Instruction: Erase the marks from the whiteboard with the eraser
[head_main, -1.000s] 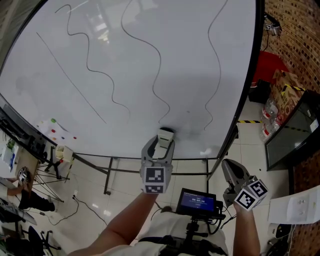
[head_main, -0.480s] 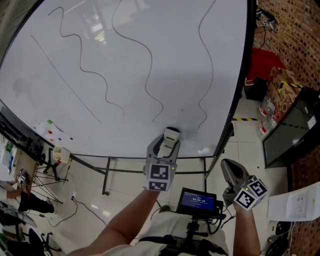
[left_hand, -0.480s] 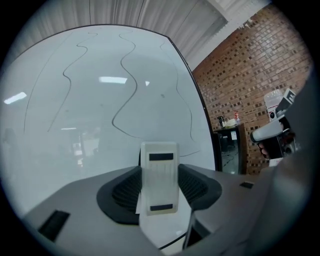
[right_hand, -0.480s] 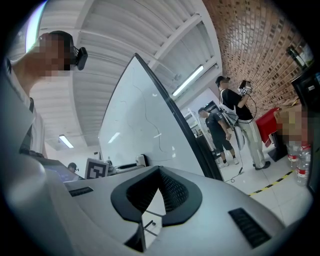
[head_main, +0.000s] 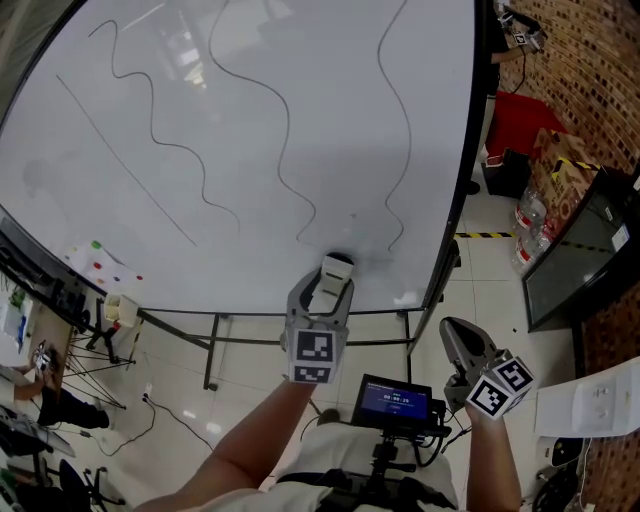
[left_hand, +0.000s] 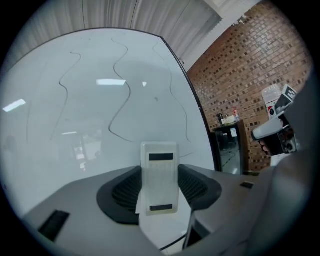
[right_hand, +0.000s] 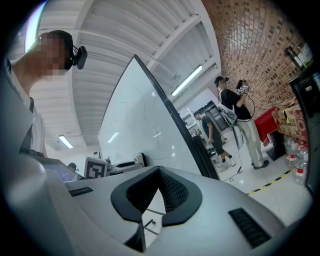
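My left hand-held gripper (head_main: 330, 283) is clamped on the whiteboard eraser (head_main: 335, 270) – in the left gripper view the pale block stands upright between the two dark pads, gripped on both sides, its two black strips facing the camera. The eraser's far end sits low on the whiteboard (head_main: 250, 60), just above the bottom edge; it looks pressed to the surface, though I cannot be sure of contact. It lies between the lower ends of two wavy marker lines: one (head_main: 284, 130) ends just up and to its left, the other (head_main: 398, 130) just up and to its right. Further left run a third wavy line (head_main: 160, 125) and a long straight diagonal stroke (head_main: 120, 145). A few small coloured dots (head_main: 110, 258) sit near the board's lower left corner.

My right hand-held gripper (head_main: 455, 338) hangs low beside me, well apart from the board – its jaws are together at the tips with nothing between them. A small lit screen (head_main: 397, 403) is mounted at my waist between the two arms. To the right, past the board's dark frame, is a brick wall (head_main: 580, 70), and water bottles (head_main: 535, 235) stand on the tiled floor.
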